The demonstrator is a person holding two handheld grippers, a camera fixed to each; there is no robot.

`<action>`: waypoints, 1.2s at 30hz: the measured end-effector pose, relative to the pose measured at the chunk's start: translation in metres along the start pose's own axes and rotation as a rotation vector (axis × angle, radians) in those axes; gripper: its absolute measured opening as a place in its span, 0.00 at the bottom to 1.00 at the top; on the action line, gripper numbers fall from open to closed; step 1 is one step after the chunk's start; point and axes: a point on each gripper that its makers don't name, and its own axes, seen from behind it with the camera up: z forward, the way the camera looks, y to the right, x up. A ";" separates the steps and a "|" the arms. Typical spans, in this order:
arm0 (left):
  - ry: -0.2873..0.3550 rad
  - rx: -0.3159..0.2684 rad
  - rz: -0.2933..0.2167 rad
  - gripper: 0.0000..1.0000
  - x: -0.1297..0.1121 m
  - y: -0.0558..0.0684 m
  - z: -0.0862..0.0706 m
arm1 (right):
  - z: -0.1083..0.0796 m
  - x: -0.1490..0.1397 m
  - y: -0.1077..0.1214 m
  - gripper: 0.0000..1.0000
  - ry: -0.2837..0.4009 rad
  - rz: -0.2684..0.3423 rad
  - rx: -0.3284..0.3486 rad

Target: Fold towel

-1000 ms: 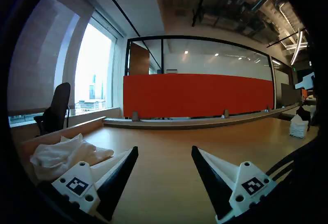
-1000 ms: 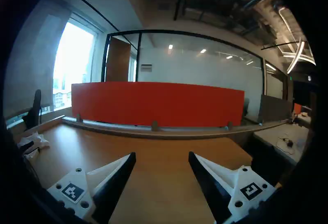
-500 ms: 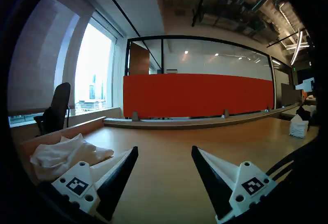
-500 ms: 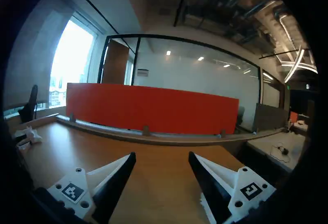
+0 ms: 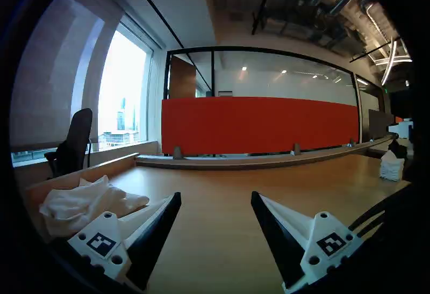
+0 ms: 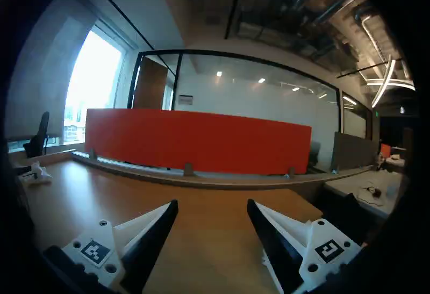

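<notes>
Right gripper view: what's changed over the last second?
The right gripper swung to its right: towel and red divider slid left in its view. Nothing taken or released; both stay open. Left gripper held still.

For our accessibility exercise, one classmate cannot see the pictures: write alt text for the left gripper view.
A crumpled white towel lies on a wooden desk, just left of the open left gripper, whose fingers hold nothing. An orange partition runs along the desk's far edge, with a black office chair by the window.
</notes>
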 end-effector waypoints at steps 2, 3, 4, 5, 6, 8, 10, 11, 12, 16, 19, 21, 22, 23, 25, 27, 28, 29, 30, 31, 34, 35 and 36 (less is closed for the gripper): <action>0.000 0.000 0.000 0.97 0.000 0.000 0.000 | 0.000 -0.006 -0.001 1.00 0.003 0.014 0.006; 0.000 0.000 0.000 0.97 0.000 0.000 0.000 | 0.000 -0.010 0.000 1.00 0.004 0.019 0.009; 0.000 0.000 0.000 0.97 0.000 0.000 0.000 | 0.000 -0.014 0.000 1.00 0.004 0.024 0.011; 0.000 0.000 0.000 0.97 0.000 0.000 0.000 | 0.000 -0.018 0.000 1.00 0.005 0.030 0.014; 0.000 0.000 0.000 0.97 0.000 0.000 0.000 | 0.000 -0.022 0.001 1.00 0.004 0.036 0.016; 0.000 0.000 0.000 0.97 0.000 0.000 0.000 | 0.000 -0.030 0.002 1.00 0.001 0.047 0.019; 0.000 0.000 0.000 0.96 0.000 0.000 0.000 | -0.001 -0.035 0.003 1.00 0.003 0.056 0.016; 0.000 0.000 0.000 0.96 0.000 0.000 0.000 | -0.001 -0.038 0.003 1.00 0.004 0.061 0.014; 0.000 0.000 0.000 0.96 0.000 0.000 0.000 | -0.001 -0.041 0.004 1.00 0.004 0.062 0.013; 0.000 0.000 0.000 0.96 0.000 0.000 0.000 | 0.001 -0.052 0.005 1.00 0.004 0.066 0.010; 0.000 0.000 0.000 0.97 0.000 0.000 0.000 | 0.002 -0.058 0.006 1.00 -0.001 0.070 0.008; 0.000 0.000 0.000 0.97 0.000 0.000 0.000 | 0.002 -0.062 0.006 1.00 -0.005 0.075 0.006; 0.000 0.000 0.000 0.97 0.000 0.001 0.000 | 0.002 -0.064 0.007 1.00 -0.008 0.077 0.004; 0.000 0.000 0.000 0.97 0.000 0.001 0.000 | 0.002 -0.066 0.007 1.00 -0.010 0.079 0.003; 0.000 0.000 0.000 0.97 0.000 0.001 0.000 | 0.001 -0.068 0.009 1.00 -0.014 0.085 -0.001; 0.000 0.000 0.000 0.97 0.000 0.001 0.000 | 0.000 -0.070 0.010 1.00 -0.016 0.091 -0.003; 0.000 0.000 0.000 0.97 0.000 0.001 0.000 | 0.000 -0.071 0.010 1.00 -0.016 0.094 -0.002; 0.000 0.000 0.000 0.97 0.000 0.001 0.000 | 0.000 -0.071 0.010 1.00 -0.016 0.097 -0.002; 0.000 0.000 0.000 0.97 0.000 0.001 0.000 | -0.001 -0.072 0.010 1.00 -0.017 0.100 0.001; 0.000 0.000 0.000 0.97 0.000 0.001 0.000 | -0.001 -0.072 0.009 1.00 -0.017 0.103 0.004; 0.000 0.000 0.000 0.97 0.000 0.001 0.000 | -0.002 -0.073 0.008 1.00 -0.019 0.112 0.010; 0.000 0.000 0.000 0.97 0.000 0.001 0.000 | -0.002 -0.073 0.008 1.00 -0.019 0.115 0.011; 0.000 0.000 0.000 0.97 0.000 0.001 0.000 | -0.003 -0.073 0.008 1.00 -0.018 0.118 0.012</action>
